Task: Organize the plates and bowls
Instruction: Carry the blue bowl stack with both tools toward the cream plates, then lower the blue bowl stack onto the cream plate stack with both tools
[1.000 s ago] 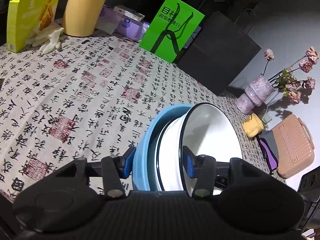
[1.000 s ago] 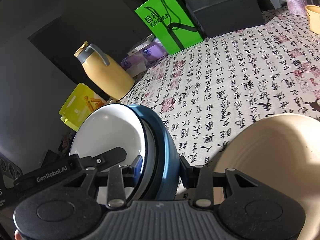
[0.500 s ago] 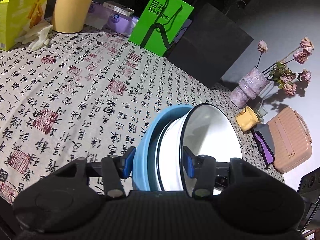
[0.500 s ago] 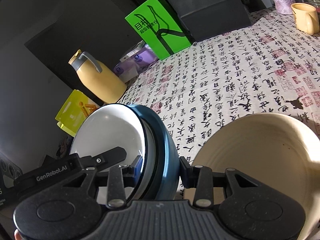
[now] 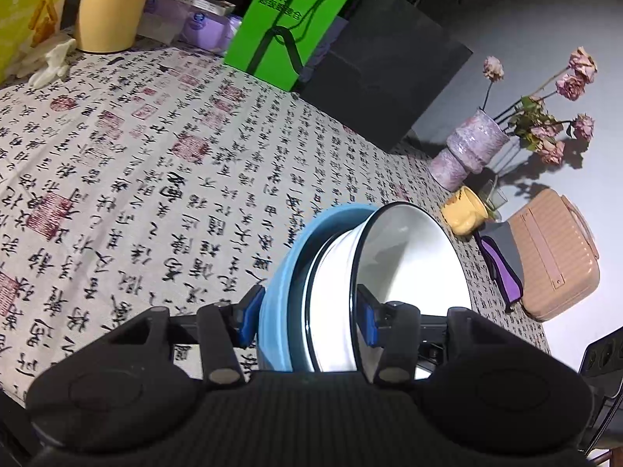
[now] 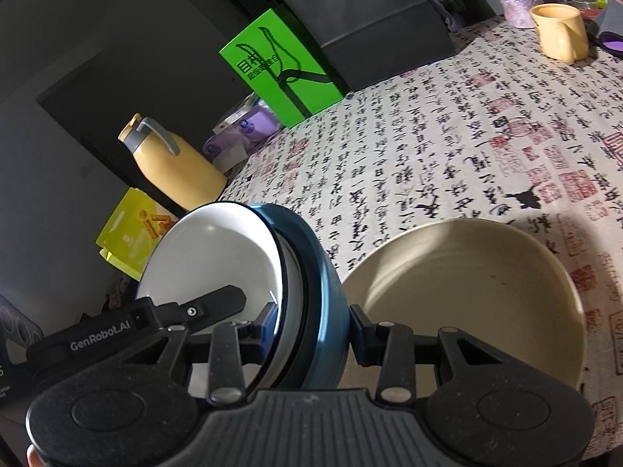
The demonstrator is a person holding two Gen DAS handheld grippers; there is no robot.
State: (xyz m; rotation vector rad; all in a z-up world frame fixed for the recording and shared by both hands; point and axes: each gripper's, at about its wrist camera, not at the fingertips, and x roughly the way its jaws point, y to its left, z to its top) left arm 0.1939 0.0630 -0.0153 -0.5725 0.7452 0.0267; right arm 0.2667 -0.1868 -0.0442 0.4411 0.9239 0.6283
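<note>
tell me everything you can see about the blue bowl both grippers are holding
The glossy blue bowl is the outer piece of a nested stack: a white bowl with a thin black rim sits inside it, with what looks like another dish edge between them. It looks like glazed ceramic, light blue in the left wrist view and darker teal in the right. The left gripper and right gripper each clamp the stack's rim on opposite sides. The cream bowl lies beside it; contact cannot be told.
</note>
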